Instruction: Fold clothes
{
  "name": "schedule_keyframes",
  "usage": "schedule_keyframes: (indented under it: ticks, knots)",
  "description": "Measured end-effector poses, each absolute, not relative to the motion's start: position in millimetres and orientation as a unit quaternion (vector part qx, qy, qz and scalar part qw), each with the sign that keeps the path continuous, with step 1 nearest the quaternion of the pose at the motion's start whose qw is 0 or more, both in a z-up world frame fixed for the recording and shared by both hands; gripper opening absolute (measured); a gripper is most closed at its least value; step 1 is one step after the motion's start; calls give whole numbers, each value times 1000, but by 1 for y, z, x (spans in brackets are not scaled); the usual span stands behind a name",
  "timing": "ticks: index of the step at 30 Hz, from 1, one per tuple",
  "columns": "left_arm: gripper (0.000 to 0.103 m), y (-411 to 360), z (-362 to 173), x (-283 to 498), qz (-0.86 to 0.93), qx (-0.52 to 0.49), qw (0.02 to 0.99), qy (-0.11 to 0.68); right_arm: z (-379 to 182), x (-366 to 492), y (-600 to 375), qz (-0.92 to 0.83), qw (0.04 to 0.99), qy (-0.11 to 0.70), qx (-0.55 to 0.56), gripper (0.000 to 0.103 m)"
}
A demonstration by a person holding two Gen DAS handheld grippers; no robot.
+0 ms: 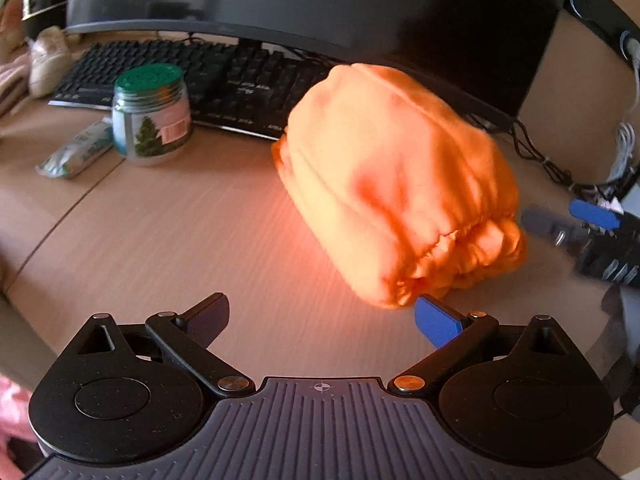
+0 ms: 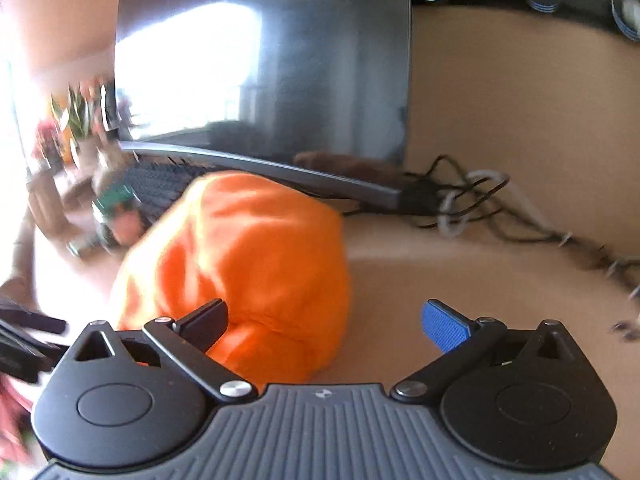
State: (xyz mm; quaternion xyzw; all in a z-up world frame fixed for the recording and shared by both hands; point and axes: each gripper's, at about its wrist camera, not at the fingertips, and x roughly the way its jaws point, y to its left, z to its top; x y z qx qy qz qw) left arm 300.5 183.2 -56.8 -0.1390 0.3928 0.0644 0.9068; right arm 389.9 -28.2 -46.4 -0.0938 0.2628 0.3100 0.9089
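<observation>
Left gripper point(image 1: 322, 316): jaws spread wide, nothing between them; one black ribbed pad, one blue pad, the blue one just at the near gathered edge of the orange garment point(image 1: 400, 184), contact unclear. Right gripper point(image 2: 324, 320): jaws also wide apart and empty, black pad in front of the garment's near fold, blue pad over bare desk point(image 2: 460, 264).

Orange garment point(image 2: 248, 264): soft fleece-like fabric, folded into a thick rounded bundle, elastic ruched hem facing the left camera, lying on the desk right of centre in the left wrist view, in front of the keyboard point(image 1: 192, 76).

Desk point(image 1: 180, 232): light wood-grain laminate with a seam line.

Keyboard black, key legends too blurred to read. Behind it a dark curved monitor point(image 1: 320, 0), glossy, reflecting a bright window in the right wrist view.

Glass jar point(image 1: 152, 116) with green perforated lid, tree picture and a pale label, text unreadable. Beside it a crinkled wrapped packet point(image 1: 76, 152), print illegible. Tangle of black and white cables point(image 2: 472, 204) at the monitor's right end.
</observation>
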Motion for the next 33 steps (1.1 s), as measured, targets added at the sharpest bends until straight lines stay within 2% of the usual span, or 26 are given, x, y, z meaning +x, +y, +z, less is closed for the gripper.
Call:
schedule_keyframes:
  ticks: [2,4,6,7,9,10,17,19,20,22,23,24,25,28,33]
  knots:
    - [101,175,-50,304,55,-141,911,384,-53,389,-24,314,906,246,-146,103]
    - [102,160,-45,316,33,-118,920,372,-57,390,-18,321,902,230,-173,98]
    - [102,147,-50,335,35,-82,924,373,-60,392,-13,326,899,217,-195,75]
    - [102,142,-53,344,41,-66,924,375,-60,395,-11,326,900,218,-193,68]
    - [102,140,-61,358,48,-53,922,381,-58,402,-9,323,903,224,-175,44]
    - [103,141,-66,365,50,-51,920,384,-57,404,-8,320,904,224,-172,41]
    - [103,150,-83,375,50,-50,914,399,-64,393,6,347,889,180,-238,41]
    - [103,152,-84,374,49,-51,913,401,-67,396,11,345,888,171,-251,48]
    - [103,153,-84,374,49,-52,914,400,-69,399,14,343,888,170,-254,58]
    - [103,156,-83,374,48,-57,914,399,-69,407,18,340,889,171,-256,60]
    - [103,157,-82,374,47,-61,914,398,-65,407,18,346,888,170,-250,48]
    - [103,158,-81,375,47,-63,914,397,-61,406,17,351,888,170,-243,22]
    - [103,158,-81,375,47,-64,915,396,-57,406,17,357,887,170,-237,15]
    - [103,158,-82,377,44,-69,914,397,-39,393,9,374,888,163,-212,11]
    - [103,157,-87,381,46,-78,912,401,-47,384,0,408,865,222,-193,9]
